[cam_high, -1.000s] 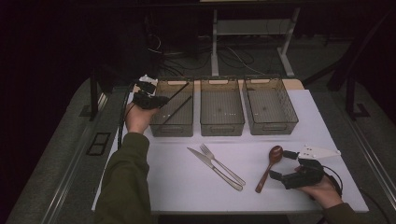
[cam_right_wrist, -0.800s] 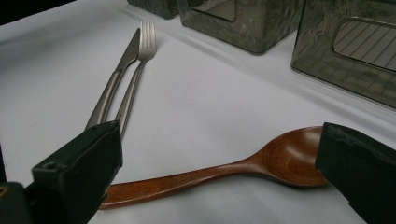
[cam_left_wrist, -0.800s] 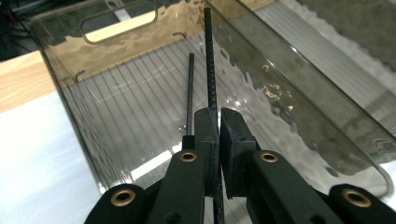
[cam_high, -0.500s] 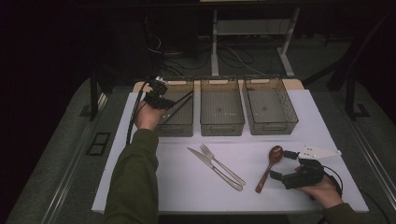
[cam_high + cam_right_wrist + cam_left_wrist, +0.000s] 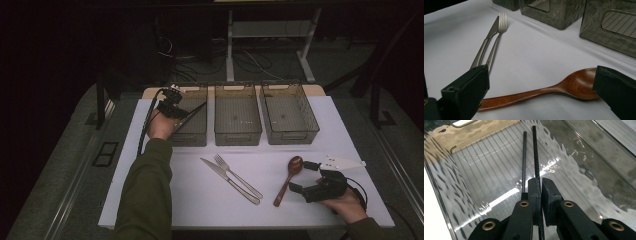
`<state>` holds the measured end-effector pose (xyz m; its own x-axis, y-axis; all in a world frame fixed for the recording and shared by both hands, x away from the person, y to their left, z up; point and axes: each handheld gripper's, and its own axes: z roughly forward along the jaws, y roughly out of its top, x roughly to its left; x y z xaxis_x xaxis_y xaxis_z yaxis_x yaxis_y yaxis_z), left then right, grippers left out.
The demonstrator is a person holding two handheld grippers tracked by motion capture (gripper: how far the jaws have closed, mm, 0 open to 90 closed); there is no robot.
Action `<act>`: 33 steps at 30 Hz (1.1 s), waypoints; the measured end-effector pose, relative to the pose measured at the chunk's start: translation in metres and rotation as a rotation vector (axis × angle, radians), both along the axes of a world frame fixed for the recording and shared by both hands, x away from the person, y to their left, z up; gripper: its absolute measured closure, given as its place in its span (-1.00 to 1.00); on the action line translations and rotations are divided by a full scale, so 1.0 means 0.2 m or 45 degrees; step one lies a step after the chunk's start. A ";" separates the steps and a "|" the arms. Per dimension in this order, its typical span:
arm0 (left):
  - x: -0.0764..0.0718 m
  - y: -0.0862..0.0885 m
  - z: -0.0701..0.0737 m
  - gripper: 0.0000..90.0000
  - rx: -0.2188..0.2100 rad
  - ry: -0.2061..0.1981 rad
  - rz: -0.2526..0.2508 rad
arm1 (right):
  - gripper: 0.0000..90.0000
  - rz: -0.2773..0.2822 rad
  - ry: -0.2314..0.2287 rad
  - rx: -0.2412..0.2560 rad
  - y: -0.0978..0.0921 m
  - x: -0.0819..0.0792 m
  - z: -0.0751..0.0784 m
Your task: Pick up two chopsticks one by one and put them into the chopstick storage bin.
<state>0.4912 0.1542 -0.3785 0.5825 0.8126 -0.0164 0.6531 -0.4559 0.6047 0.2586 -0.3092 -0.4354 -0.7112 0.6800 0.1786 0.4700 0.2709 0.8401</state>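
A pair of black chopsticks [image 5: 193, 112] slants into the left clear bin [image 5: 192, 139], and my left gripper [image 5: 174, 109] is shut on them at that bin's left rim. In the left gripper view the jaws [image 5: 541, 182] pinch one chopstick [image 5: 535, 157]; the other lies just left of it above the bin's ribbed floor [image 5: 486, 170]. Near the table's front right, my right gripper [image 5: 299, 176] is open, its jaws standing on either side of a wooden spoon [image 5: 284, 184]. In the right gripper view the spoon [image 5: 574, 86] lies flat between the open jaws [image 5: 541, 75].
A steel knife [image 5: 227, 181] and fork [image 5: 236, 176] lie side by side at the middle of the white table; the knife [image 5: 486, 42] and fork [image 5: 497, 37] are beyond the spoon. A middle bin [image 5: 237, 138] and a right bin [image 5: 295, 136] stand beside the left one.
My left gripper has moved a little right and down with the chopsticks, bringing them into the left bin. The right gripper has stayed at the spoon.
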 end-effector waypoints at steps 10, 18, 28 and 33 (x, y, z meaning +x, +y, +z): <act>0.00 0.00 -0.01 0.80 -0.001 -0.012 -0.005 | -1.00 0.000 -0.001 0.001 0.00 0.00 0.00; -0.04 0.01 0.06 0.68 -0.070 -0.062 -0.047 | -1.00 -0.001 -0.001 0.000 0.00 0.00 0.00; -0.14 0.01 0.17 0.40 -0.218 -0.143 -0.163 | -1.00 -0.002 -0.007 -0.007 0.00 0.00 0.00; -0.21 0.00 0.22 0.26 -0.317 -0.195 -0.207 | -1.00 -0.004 -0.005 -0.004 0.00 0.00 0.00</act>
